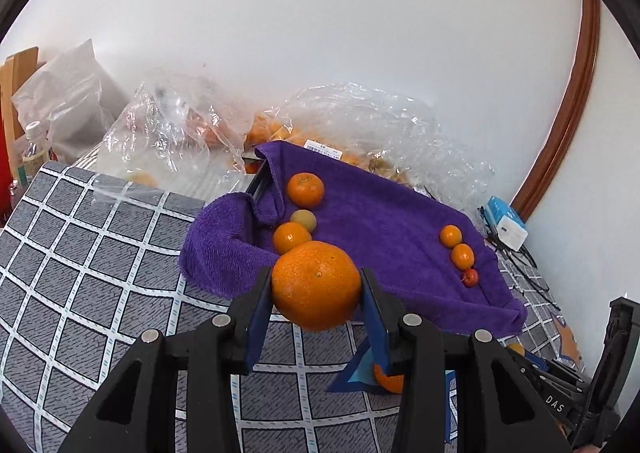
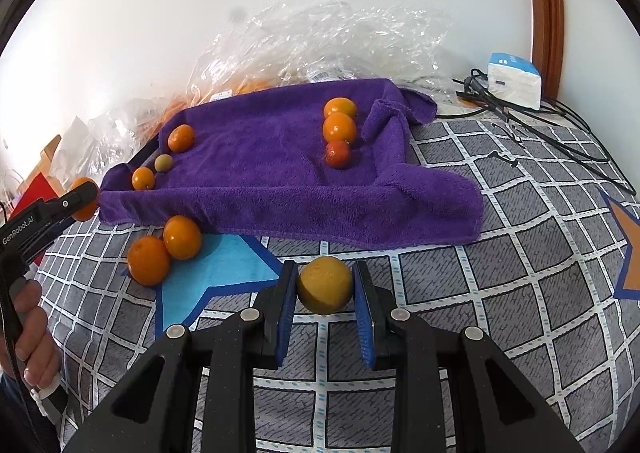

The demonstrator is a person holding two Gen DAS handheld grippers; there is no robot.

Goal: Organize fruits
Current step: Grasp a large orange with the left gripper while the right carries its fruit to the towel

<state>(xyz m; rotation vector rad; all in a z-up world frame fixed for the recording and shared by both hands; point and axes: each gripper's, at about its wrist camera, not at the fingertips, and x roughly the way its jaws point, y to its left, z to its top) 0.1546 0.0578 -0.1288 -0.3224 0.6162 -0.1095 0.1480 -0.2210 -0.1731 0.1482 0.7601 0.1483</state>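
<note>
My left gripper (image 1: 316, 285) is shut on a large orange (image 1: 316, 285), held just in front of the near edge of a purple towel-lined tray (image 1: 380, 221). The tray holds a left row of two oranges and a small greenish fruit (image 1: 303, 220), and a right row of two small oranges and a small red fruit (image 1: 470, 277). My right gripper (image 2: 325, 285) is shut on a yellow-orange fruit (image 2: 325, 285) above the grey checked cloth, in front of the tray (image 2: 280, 173). Two loose oranges (image 2: 166, 253) lie left of it on a blue star.
Crumpled clear plastic bags (image 1: 360, 125) with more oranges lie behind the tray against the white wall. A white and blue box (image 2: 514, 81) and black cables (image 2: 540, 121) sit at the right. The left gripper and a hand (image 2: 32, 317) show at the right view's left edge.
</note>
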